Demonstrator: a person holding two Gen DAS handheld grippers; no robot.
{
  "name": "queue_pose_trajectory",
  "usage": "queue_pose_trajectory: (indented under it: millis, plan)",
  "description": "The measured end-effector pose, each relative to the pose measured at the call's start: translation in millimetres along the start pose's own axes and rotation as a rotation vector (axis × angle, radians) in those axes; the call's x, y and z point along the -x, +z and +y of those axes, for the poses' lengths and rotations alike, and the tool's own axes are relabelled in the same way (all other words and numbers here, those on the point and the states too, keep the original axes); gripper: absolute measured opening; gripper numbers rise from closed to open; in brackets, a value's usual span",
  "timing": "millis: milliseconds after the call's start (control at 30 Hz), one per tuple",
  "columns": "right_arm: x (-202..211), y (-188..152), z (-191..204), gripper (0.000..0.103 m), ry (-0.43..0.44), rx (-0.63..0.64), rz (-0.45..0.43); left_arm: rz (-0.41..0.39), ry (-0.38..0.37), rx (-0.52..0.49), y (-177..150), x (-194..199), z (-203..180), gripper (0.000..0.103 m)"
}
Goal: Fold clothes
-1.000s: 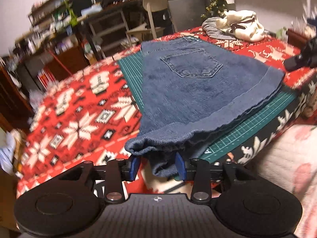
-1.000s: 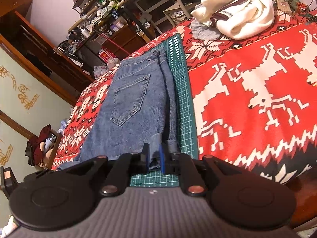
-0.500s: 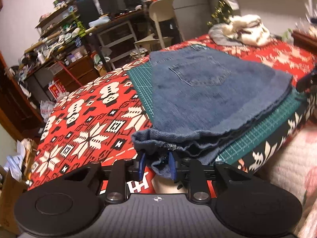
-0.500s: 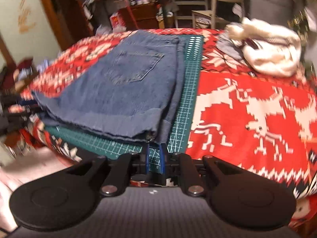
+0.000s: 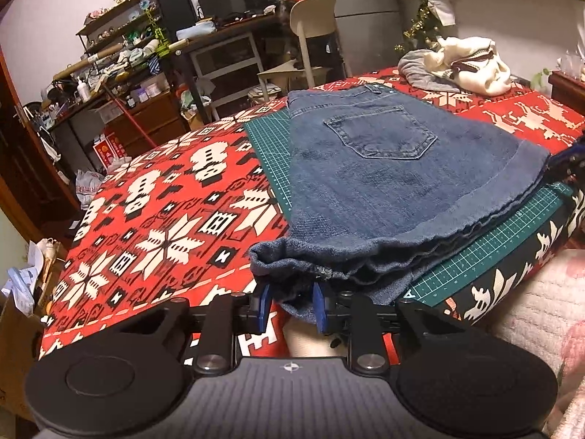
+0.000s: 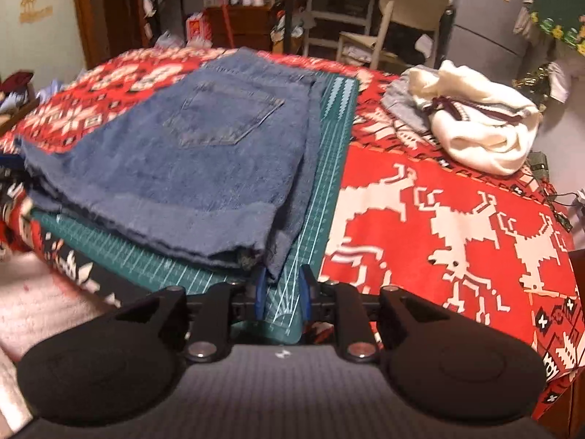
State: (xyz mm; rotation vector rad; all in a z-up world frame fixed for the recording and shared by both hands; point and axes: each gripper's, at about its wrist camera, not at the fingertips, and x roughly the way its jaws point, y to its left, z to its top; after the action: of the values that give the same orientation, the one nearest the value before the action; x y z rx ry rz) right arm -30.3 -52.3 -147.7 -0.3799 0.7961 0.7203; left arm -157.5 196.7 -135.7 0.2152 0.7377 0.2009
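Note:
Folded blue denim shorts (image 5: 384, 190) lie back pocket up on a green cutting mat (image 5: 486, 252) on the red patterned bedspread. My left gripper (image 5: 290, 305) is shut on the bunched near-left hem corner of the shorts. In the right wrist view the shorts (image 6: 190, 168) lie on the mat (image 6: 329, 168). My right gripper (image 6: 281, 292) stands at the near-right hem corner with its blue pads parted; the cloth edge sits just at the tips and the mat shows between the pads.
A cream sweater (image 6: 482, 128) and a grey garment (image 5: 420, 69) lie heaped at the far right of the bed. A chair (image 5: 310, 36), a cluttered desk and shelves (image 5: 146, 51) stand behind the bed. A pink quilt (image 5: 530, 311) lies below the bed edge.
My right gripper has opened and let go of the hem corner, and its view has swung round. My left gripper stays shut on its corner and has drawn back a little.

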Motion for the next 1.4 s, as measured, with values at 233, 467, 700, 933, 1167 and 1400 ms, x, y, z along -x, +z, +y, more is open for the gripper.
queue_pose_trajectory:
  millis: [233,467,700,933,1167,1400]
  plan:
    - [-7.0,4.7,10.6,0.019,-0.042,0.017,-0.027,-0.004,-0.003,-0.013,0.8,-3.6,-3.6,0.018]
    - [1.7,5.7,-0.9,0.002,-0.049,-0.077,-0.061,0.008,-0.033,0.041,-5.9,3.7,10.4,0.009]
    - [-4.1,-2.5,-17.6,0.005,0.035,-0.163,-0.017,0.044,-0.066,0.014,-15.3,2.3,6.2,0.01]
    - [24.3,-8.4,-54.5,0.015,0.149,-0.341,-0.09,0.056,-0.076,0.038,-20.4,10.6,15.1,0.022]
    - [3.0,11.3,-61.7,0.031,0.27,-0.414,-0.095,0.063,-0.084,0.07,-20.9,9.6,19.2,0.027]
    - [-23.8,20.6,-45.6,0.01,0.262,-0.387,-0.019,0.055,-0.099,0.045,-14.8,1.5,10.5,0.019]
